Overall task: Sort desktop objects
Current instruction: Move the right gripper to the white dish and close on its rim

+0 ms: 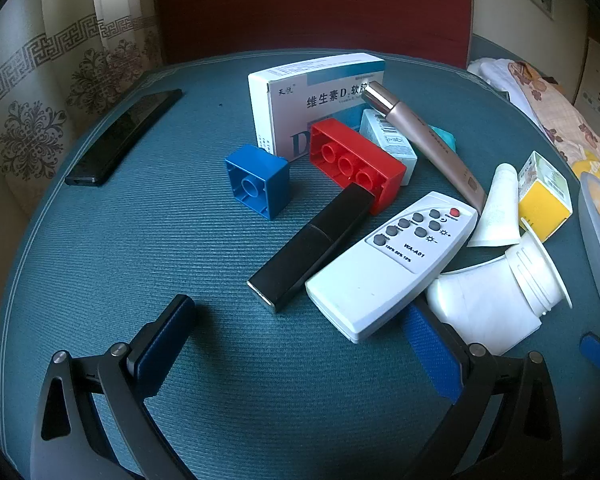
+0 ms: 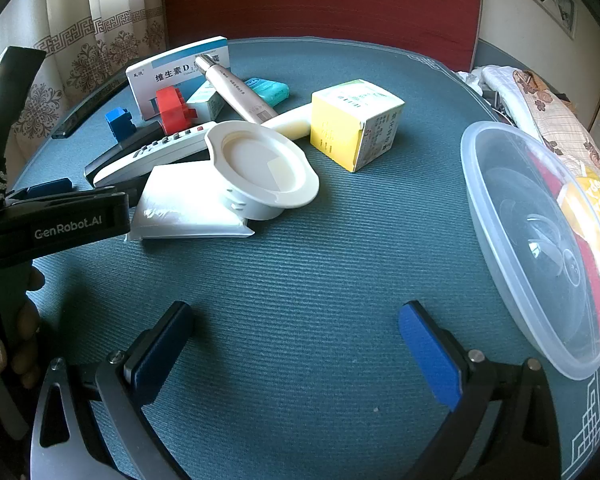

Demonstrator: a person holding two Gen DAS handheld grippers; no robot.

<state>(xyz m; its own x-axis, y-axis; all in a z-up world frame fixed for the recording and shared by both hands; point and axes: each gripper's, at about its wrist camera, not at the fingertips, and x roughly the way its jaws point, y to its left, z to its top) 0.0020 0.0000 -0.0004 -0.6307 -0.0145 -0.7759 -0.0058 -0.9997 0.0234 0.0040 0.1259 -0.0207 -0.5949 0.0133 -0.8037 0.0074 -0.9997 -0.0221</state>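
A pile of objects lies on the teal tabletop: a white remote, a black bar, a red brick, a blue brick, a white-blue medicine box, a pink tube, a white tube with a wide cap and a yellow box. My left gripper is open and empty, just in front of the remote and the black bar. My right gripper is open and empty over bare cloth, right of the pile.
A clear plastic bowl sits at the table's right edge. A black phone lies at the far left. A red chair back stands behind the table. Curtains hang on the left, bedding lies on the right.
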